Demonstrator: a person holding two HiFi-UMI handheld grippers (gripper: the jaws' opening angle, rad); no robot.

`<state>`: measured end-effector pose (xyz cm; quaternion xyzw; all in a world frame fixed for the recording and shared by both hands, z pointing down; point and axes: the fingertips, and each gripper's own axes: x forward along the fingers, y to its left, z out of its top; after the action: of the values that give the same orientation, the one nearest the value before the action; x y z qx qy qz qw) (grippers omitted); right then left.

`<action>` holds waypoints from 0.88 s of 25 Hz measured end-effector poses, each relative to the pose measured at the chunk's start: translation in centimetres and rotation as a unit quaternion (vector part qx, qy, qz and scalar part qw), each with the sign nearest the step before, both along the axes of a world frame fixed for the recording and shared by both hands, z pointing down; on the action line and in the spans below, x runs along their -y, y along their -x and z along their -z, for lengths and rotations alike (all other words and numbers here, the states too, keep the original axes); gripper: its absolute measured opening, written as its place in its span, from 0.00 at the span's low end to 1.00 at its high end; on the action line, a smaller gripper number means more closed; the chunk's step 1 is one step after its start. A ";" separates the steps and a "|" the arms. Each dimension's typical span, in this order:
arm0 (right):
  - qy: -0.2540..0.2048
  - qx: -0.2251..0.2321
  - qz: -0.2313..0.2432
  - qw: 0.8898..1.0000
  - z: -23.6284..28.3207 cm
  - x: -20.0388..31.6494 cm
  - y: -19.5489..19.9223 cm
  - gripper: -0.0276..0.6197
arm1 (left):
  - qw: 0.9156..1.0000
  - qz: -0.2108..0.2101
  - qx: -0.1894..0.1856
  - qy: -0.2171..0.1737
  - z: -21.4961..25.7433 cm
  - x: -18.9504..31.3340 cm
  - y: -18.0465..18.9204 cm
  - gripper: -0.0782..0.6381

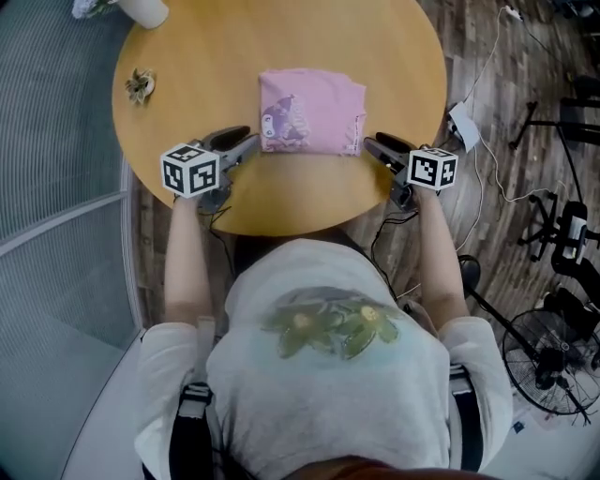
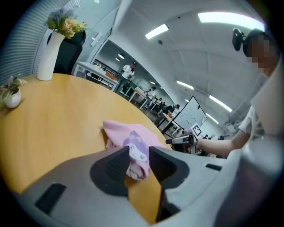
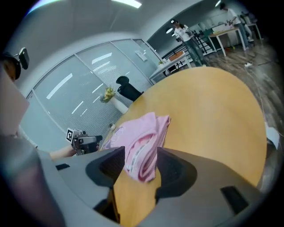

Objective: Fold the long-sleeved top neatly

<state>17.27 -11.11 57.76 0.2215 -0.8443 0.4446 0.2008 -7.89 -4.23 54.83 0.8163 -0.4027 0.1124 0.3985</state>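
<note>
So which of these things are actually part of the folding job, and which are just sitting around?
Part of the job: folded pink top; left gripper and right gripper, both open at its near corners; round table under it.
Just lying about: white vase, small potted plant, floor fan.

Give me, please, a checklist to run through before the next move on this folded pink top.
1. Pink folded long-sleeved top lies flat on the round wooden table: ok.
2. Left gripper jaws apart, the top's near corner between them: ok.
3. Right gripper jaws wide apart, not pressing the other near corner: ok.
4. Layers at the right corner aligned: cannot tell.
5. Small potted plant and white vase stand apart from the top: ok.
</note>
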 end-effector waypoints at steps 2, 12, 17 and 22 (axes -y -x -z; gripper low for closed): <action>-0.020 0.001 -0.014 1.000 1.0 3.8 0.3 0.39 | 1.000 0.021 0.000 -0.009 1.0 3.5 1.9 0.29; -0.048 -0.096 0.072 0.992 -1.8 12.2 5.5 0.43 | 0.995 0.043 0.010 0.087 -4.1 13.5 2.9 0.46; -0.056 -0.096 0.148 0.983 -2.2 12.2 7.8 0.43 | 0.992 -0.001 0.017 0.124 -6.6 13.7 2.0 0.45; -0.081 -0.081 0.197 0.974 -1.6 11.7 9.1 0.43 | 0.995 -0.055 -0.001 0.077 -4.0 13.7 -0.3 0.15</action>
<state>8.21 -22.80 59.39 0.1014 -0.8857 0.3066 0.3336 -7.56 -17.90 58.84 0.8043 -0.3464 0.1641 0.4541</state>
